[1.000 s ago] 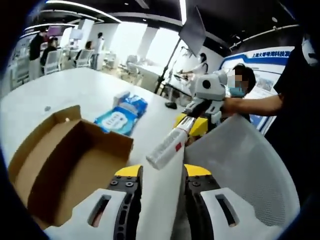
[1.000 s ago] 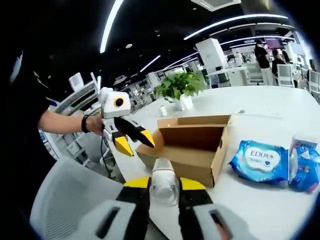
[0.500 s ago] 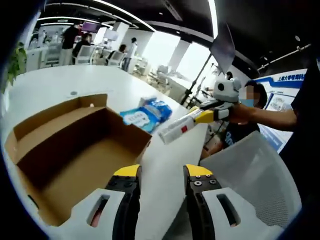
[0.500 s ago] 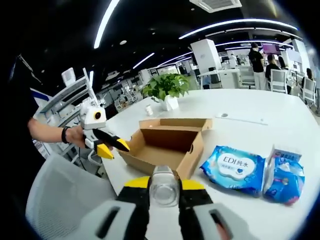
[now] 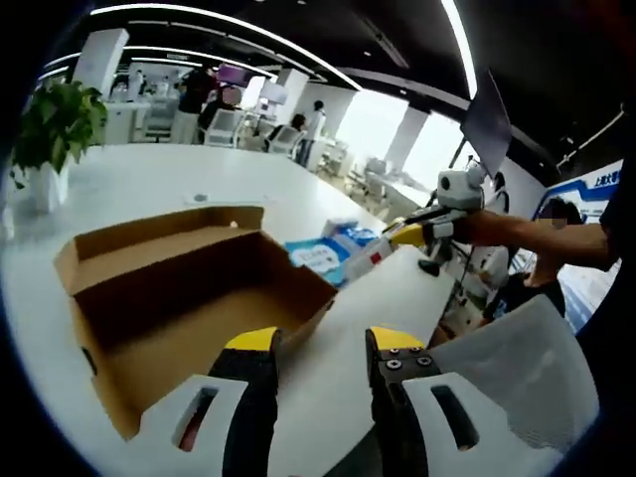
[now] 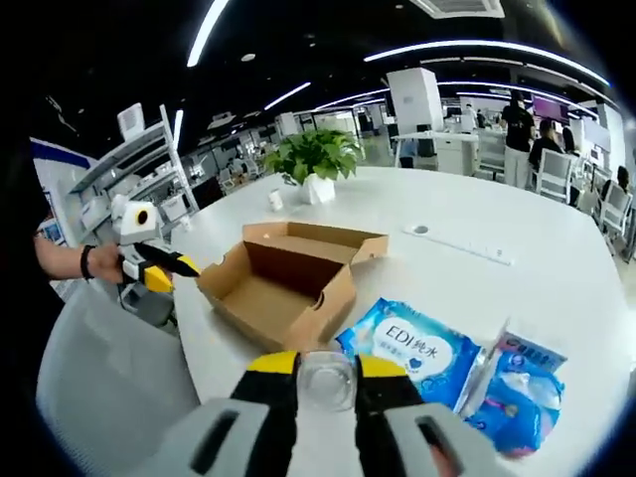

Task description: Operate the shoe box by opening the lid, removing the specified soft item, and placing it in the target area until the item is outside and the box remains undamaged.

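The brown cardboard shoe box (image 5: 189,298) stands open on the white table (image 5: 149,184), its lid flap folded back and its inside bare. My left gripper (image 5: 323,343) is open just in front of the box's near corner, nothing between its jaws. In the right gripper view the box (image 6: 283,283) lies ahead to the left, with the left gripper (image 6: 164,270) beside it. My right gripper (image 6: 328,366) is shut on a clear plastic bottle (image 6: 326,383), held over the table edge near a blue wet-wipes pack (image 6: 417,346). The left gripper view shows the right gripper (image 5: 409,235) with the bottle (image 5: 366,262).
A second blue pack (image 6: 519,390) lies right of the wipes. A potted plant (image 6: 314,159) stands at the table's far side. A grey mesh chair back (image 6: 99,388) sits close to the table edge. Several people and chairs are far behind.
My right gripper has carried the bottle away from the box, toward the wipes packs. The left gripper stayed open by the box, and its view has swung to face the box.
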Available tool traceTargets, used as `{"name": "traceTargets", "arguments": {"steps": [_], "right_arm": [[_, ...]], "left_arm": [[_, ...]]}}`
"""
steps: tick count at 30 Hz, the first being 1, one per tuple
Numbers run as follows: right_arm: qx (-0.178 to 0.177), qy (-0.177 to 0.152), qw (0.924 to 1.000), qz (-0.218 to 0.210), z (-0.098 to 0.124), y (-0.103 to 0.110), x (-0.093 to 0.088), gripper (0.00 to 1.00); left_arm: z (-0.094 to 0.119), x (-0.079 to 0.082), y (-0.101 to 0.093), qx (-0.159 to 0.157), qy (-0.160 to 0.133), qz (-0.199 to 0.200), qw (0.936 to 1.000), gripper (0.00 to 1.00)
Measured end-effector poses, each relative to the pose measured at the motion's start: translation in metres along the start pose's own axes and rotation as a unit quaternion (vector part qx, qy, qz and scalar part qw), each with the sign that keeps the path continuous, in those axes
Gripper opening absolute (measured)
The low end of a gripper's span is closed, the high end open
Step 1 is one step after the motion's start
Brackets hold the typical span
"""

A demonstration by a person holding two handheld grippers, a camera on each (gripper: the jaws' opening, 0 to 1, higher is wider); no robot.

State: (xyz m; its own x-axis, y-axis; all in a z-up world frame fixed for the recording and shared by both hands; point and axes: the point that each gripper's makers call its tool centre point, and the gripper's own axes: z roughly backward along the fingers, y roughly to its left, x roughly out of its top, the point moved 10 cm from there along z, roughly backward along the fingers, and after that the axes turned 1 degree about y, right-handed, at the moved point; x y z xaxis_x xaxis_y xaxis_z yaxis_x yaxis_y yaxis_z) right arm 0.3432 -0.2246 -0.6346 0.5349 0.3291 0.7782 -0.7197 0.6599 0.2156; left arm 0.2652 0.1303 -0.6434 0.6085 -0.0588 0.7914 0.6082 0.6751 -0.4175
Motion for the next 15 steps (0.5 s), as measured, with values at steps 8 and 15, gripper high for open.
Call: {"name": "traceTargets", "arguments": {"steps": [8,15], "right_arm": [[-0.009,0.028,0.9991,0.030,-0.008,-0.026,0.015,0.17],[-0.016,0.060,0.9955,0.071,-0.013,-0.047,0.025,0.17]], "left_arm": [[0.006,-0.002,0.002,0.025,-0.018,0.018,0.9994,0.34],[0.009,-0.002,0.005,0.037,-0.020,0.023,0.9988,0.34]]}}
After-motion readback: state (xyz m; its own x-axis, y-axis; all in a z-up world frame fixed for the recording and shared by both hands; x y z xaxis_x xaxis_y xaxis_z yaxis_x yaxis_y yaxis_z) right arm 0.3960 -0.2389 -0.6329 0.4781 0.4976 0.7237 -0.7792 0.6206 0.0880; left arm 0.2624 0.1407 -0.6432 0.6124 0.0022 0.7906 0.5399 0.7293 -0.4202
